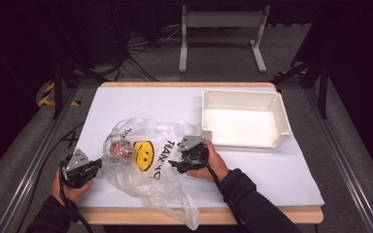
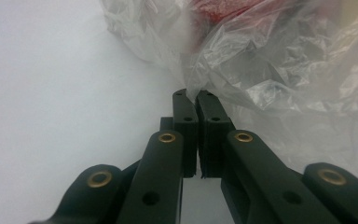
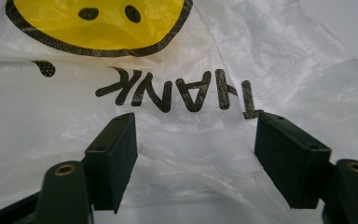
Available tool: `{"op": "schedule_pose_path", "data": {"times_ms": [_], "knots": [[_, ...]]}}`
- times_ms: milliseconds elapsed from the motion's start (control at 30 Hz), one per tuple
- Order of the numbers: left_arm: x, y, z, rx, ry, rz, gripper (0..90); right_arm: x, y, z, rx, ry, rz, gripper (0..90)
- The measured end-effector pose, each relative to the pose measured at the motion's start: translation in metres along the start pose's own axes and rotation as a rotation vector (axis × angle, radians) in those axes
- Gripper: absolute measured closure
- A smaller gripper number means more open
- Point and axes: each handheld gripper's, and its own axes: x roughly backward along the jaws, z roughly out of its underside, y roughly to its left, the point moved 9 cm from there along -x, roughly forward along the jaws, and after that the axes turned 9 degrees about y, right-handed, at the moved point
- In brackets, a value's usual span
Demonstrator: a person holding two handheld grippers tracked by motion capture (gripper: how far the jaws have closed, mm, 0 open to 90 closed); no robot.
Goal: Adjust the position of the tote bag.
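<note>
Between the two tongs: clear plastic bag (image 1: pixel 145 160) flat on table (image 1: pixel 272 174), red item (image 1: pixel 120 147) inside near left gripper (image 1: pixel 93 167). Left jaws pinched on bag's edge film. Right gripper (image 1: pixel 175 162) jaws wide, bag film between, not gripped. White bin (image 1: pixel 245 119) beyond right gripper, nothing in it.

Count on table (image 1: pixel 281 179): one clear plastic bag (image 1: pixel 148 167) with one yellow smiley print; one red-and-white item (image 1: pixel 120 147) inside bag, kind unclear; one white tray (image 1: pixel 245 119). Grippers: two, left gripper (image 1: pixel 94 167) and right gripper (image 1: pixel 175 162). Hands: two.
</note>
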Motion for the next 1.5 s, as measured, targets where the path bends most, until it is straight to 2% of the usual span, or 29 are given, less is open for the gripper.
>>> {"op": "schedule_pose_path", "data": {"times_ms": [67,133,200,233,333,400,500,667,700,767,833,967,1033,1167,1233,1300,1467,1500], "knots": [[0.000,0.000,0.000,0.000,0.001,-0.001,88.6,-0.002,0.001,-0.001,-0.017,0.001,-0.039,42.3],[0.000,0.001,0.000,-0.001,0.000,-0.001,88.9,-0.005,-0.001,0.001,-0.028,0.017,-0.039,52.6],[0.000,0.000,0.001,0.000,0.003,0.003,89.1,-0.008,-0.002,0.005,-0.057,0.026,-0.070,58.9],[0.000,0.001,0.000,-0.001,0.002,0.000,89.2,-0.008,-0.002,0.005,-0.073,0.023,-0.081,65.2],[-0.002,0.001,-0.001,0.001,0.001,-0.003,89.3,-0.007,-0.001,0.005,-0.066,0.024,-0.092,82.4],[-0.003,0.003,-0.002,-0.002,0.005,-0.002,89.4,-0.007,-0.001,0.004,-0.059,0.030,-0.082,89.0],[-0.004,0.005,-0.003,0.004,0.007,-0.005,89.4,-0.006,0.000,0.005,-0.058,0.041,-0.073,90.0],[-0.009,0.009,-0.007,0.000,0.011,-0.008,89.5,0.002,0.004,0.010,-0.059,0.046,-0.094,90.0],[-0.010,0.009,-0.007,0.010,0.014,-0.005,89.6,0.006,0.007,0.010,-0.053,0.044,-0.096,90.0],[-0.012,0.012,-0.010,-0.004,0.018,-0.014,89.6,0.013,0.011,0.011,-0.039,0.041,-0.103,90.0],[-0.014,0.014,-0.013,0.006,0.021,-0.022,89.7,0.020,0.015,0.012,-0.031,0.037,-0.109,90.0],[-0.019,0.021,-0.021,0.002,0.023,-0.018,89.6,0.034,0.023,0.014,-0.019,0.025,-0.118,90.0],[-0.022,0.023,-0.025,0.012,0.020,-0.017,89.7,0.038,0.027,0.015,-0.016,0.023,-0.123,90.0],[-0.027,0.028,-0.032,-0.007,0.027,-0.017,89.7,0.045,0.033,0.019,-0.001,0.020,-0.130,90.0],[-0.029,0.031,-0.037,0.005,0.023,-0.015,89.7,0.048,0.035,0.020,0.001,0.015,-0.133,90.0],[-0.033,0.033,-0.040,-0.009,0.028,-0.018,89.7,0.050,0.038,0.022,0.004,0.013,-0.144,90.0],[-0.040,0.039,-0.047,-0.007,0.032,-0.007,89.7,0.053,0.049,0.025,0.020,0.017,-0.163,90.0],[-0.041,0.040,-0.049,-0.009,0.030,-0.016,89.7,0.054,0.051,0.025,0.022,0.017,-0.165,90.0]]}}
